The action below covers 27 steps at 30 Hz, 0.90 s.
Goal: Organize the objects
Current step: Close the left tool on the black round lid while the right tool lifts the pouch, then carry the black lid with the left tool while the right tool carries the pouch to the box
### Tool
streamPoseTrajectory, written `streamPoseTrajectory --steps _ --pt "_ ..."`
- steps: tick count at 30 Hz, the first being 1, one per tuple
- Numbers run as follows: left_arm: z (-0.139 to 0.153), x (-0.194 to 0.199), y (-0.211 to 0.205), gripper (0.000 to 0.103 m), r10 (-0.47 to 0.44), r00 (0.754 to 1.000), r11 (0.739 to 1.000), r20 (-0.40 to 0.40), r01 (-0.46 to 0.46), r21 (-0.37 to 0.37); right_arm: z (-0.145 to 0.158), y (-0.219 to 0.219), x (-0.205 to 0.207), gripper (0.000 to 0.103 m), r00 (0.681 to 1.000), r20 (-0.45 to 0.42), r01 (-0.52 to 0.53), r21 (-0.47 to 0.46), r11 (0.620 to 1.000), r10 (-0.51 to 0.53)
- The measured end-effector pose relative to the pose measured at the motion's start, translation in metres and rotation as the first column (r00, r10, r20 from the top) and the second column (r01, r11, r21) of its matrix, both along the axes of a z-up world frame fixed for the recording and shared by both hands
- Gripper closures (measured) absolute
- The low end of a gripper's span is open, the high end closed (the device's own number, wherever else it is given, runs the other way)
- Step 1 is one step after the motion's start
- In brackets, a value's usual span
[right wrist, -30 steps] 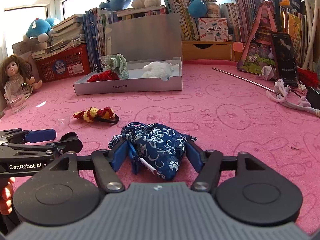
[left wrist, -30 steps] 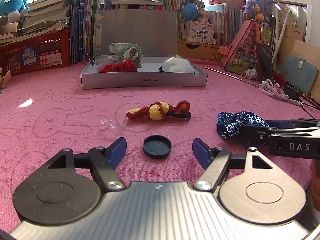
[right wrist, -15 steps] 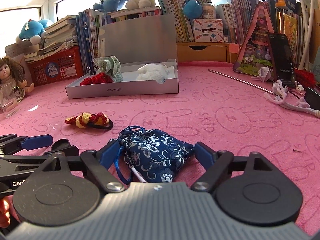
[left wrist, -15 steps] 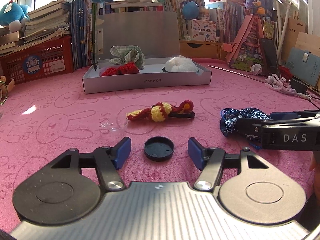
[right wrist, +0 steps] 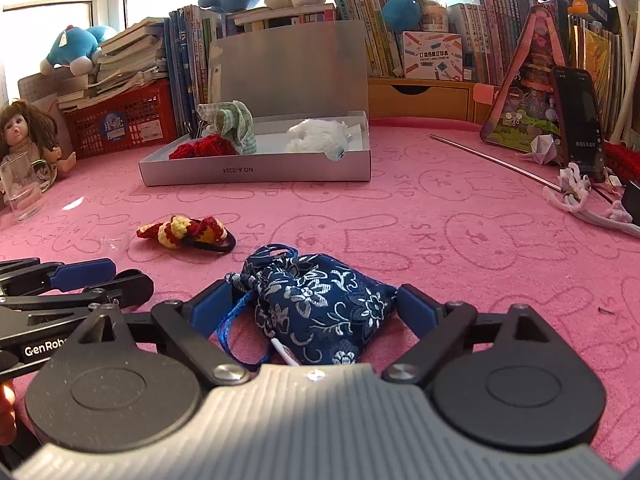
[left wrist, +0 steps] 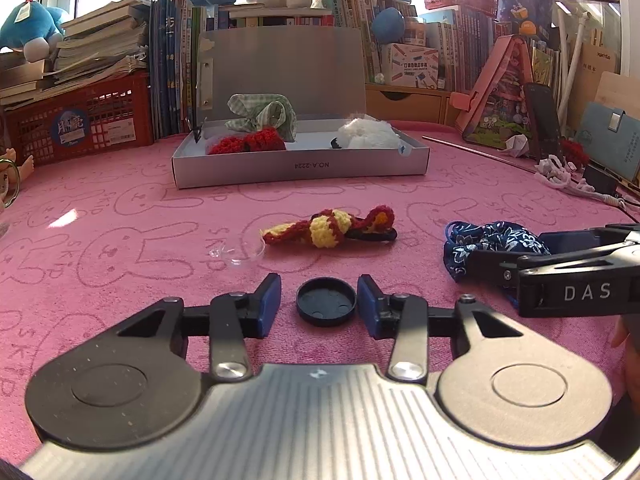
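Now my left gripper (left wrist: 318,304) is closing, a black cap (left wrist: 326,306) between its pads, gaps either side. My right gripper (right wrist: 316,306) is opening around the blue pouch (right wrist: 320,308). Bare pink cloth (left wrist: 120,216) runs up-frame to the grey box (left wrist: 300,166); books behind.

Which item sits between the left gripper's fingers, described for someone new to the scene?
On the pink cloth, in front of the grey box, find the crocheted scrunchie. Nearer the camera lies a black cap: the only small, round, flat disc.
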State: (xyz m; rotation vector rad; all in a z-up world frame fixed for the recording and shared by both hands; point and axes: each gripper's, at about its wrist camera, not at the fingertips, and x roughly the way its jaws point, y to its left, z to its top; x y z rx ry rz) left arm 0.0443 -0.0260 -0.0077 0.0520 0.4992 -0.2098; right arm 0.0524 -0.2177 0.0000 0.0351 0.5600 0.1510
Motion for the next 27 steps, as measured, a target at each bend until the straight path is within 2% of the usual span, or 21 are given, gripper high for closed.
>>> streamPoseTrajectory --steps 8,13,18,22,27 --pt "-0.001 0.002 -0.003 0.055 -0.002 1.000 1.000 0.010 0.002 0.014 -0.003 0.012 0.006 0.005 0.999 -0.037 -0.021 -0.080 0.997 0.018" --pt "-0.003 0.001 -0.004 0.055 0.001 1.000 1.000 0.018 -0.001 0.016 -0.002 0.011 0.007 0.005 0.999 -0.043 -0.018 -0.074 0.997 0.015" --pt "-0.003 0.000 -0.003 0.057 0.006 1.000 1.000 0.013 -0.006 0.002 -0.002 0.009 0.005 0.015 0.999 -0.037 -0.020 -0.067 0.998 0.018" --pt "-0.001 0.000 -0.002 0.064 0.014 1.000 1.000 0.009 -0.014 -0.012 -0.002 0.008 0.002 0.029 1.000 -0.018 -0.011 -0.061 0.998 0.009" --pt "0.001 -0.001 -0.001 0.066 0.003 1.000 1.000 0.013 -0.002 -0.021 0.002 0.004 0.001 0.035 1.000 -0.002 0.000 -0.027 1.000 0.000"
